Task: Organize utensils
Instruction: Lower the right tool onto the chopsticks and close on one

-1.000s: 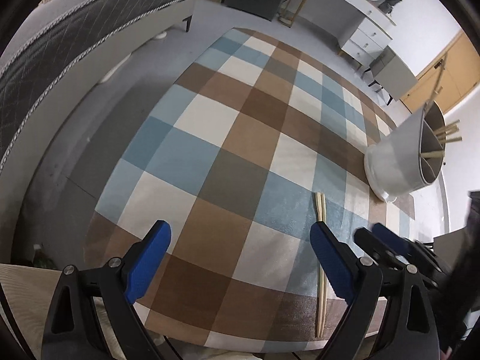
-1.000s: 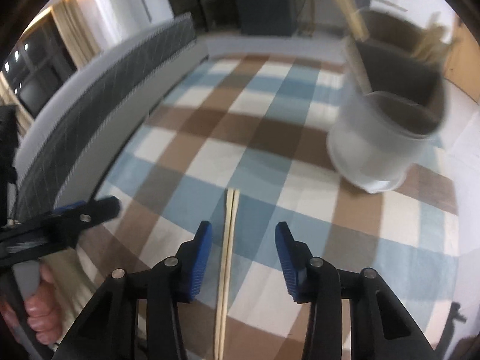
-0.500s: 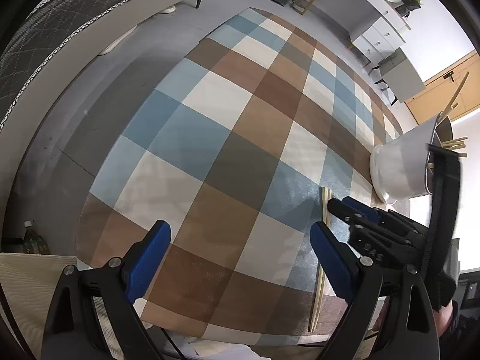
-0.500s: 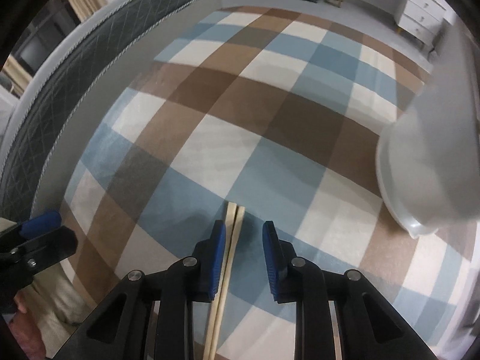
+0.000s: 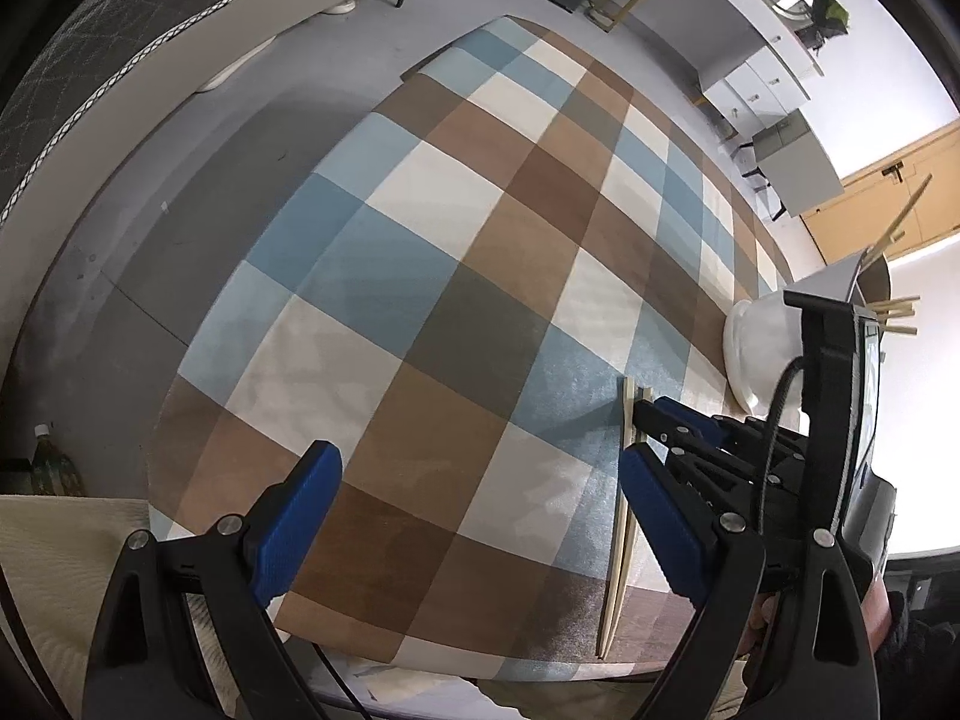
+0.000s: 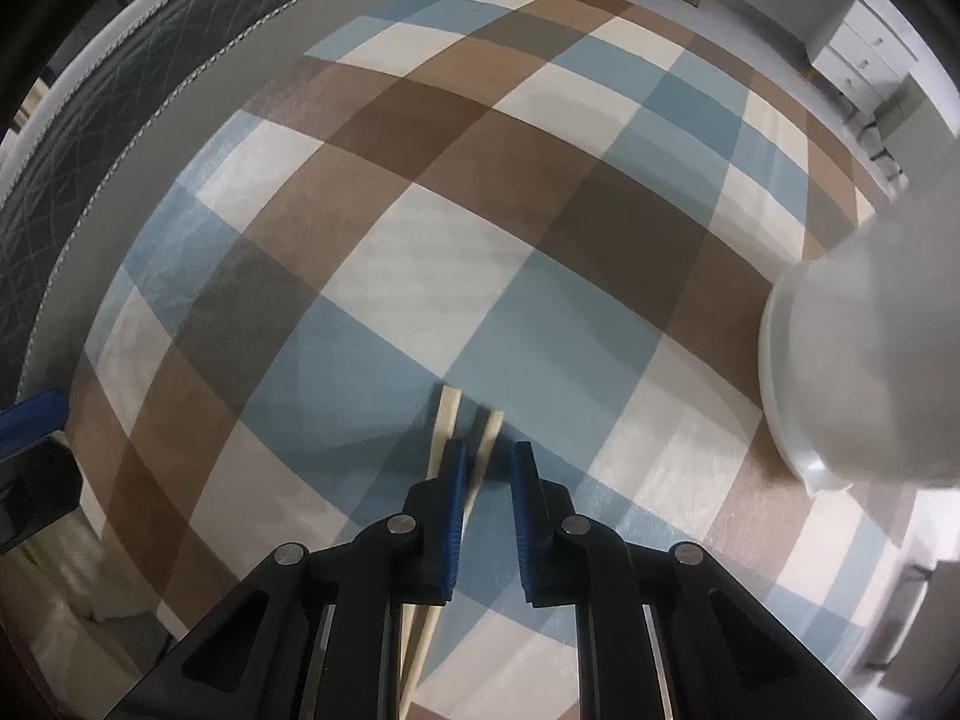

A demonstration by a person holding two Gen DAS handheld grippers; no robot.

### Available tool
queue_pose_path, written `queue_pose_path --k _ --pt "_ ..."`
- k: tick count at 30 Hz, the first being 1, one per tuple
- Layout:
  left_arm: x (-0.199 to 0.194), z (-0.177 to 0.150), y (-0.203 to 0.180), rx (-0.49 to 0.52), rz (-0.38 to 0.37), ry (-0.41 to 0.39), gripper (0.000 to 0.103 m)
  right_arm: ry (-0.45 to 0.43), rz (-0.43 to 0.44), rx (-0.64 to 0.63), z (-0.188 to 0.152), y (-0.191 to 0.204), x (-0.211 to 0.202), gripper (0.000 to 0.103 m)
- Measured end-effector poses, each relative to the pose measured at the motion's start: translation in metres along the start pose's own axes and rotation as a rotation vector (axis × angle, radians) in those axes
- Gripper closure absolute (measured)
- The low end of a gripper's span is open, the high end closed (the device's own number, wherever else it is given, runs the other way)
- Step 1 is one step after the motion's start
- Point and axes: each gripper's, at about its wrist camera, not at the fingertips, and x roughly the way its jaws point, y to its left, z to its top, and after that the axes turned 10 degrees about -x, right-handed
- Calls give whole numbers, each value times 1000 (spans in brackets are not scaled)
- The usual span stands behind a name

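Two pale wooden chopsticks lie side by side on the checked blue, brown and cream cloth. My right gripper points down over their far ends, its jaws closing. The right stick sits in the narrow gap between the pads; the left stick runs under the left finger. In the left wrist view the same chopsticks stretch toward the near edge, with my right gripper on their far tips. My left gripper hovers wide open over the cloth, holding nothing. A white utensil holder with several chopsticks stands to the right.
The white holder is close on the right of my right gripper. A dark quilted bed edge runs along the left, past a strip of grey floor. A bottle stands low at the left. White drawers are at the back.
My right gripper has come down onto the far ends of the chopsticks and its jaws have narrowed around one stick. The left gripper has stayed wide open, rolling slightly.
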Motion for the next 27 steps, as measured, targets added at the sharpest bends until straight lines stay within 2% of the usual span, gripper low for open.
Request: queue_pose_path --k 7,13,22,27 --pt "1 4 7 -23 13 10 12 -15 -7 -21 14 11 2 99" --pt "1 4 9 -15 27 2 12 -66 2 28 9 7 0 100" --pt "1 0 7 21 56 -26 12 -222 30 162 -15 -26 -33 100" --pt "4 -4 2 52 69 -27 12 -309 62 261 -37 -28 -52 100"
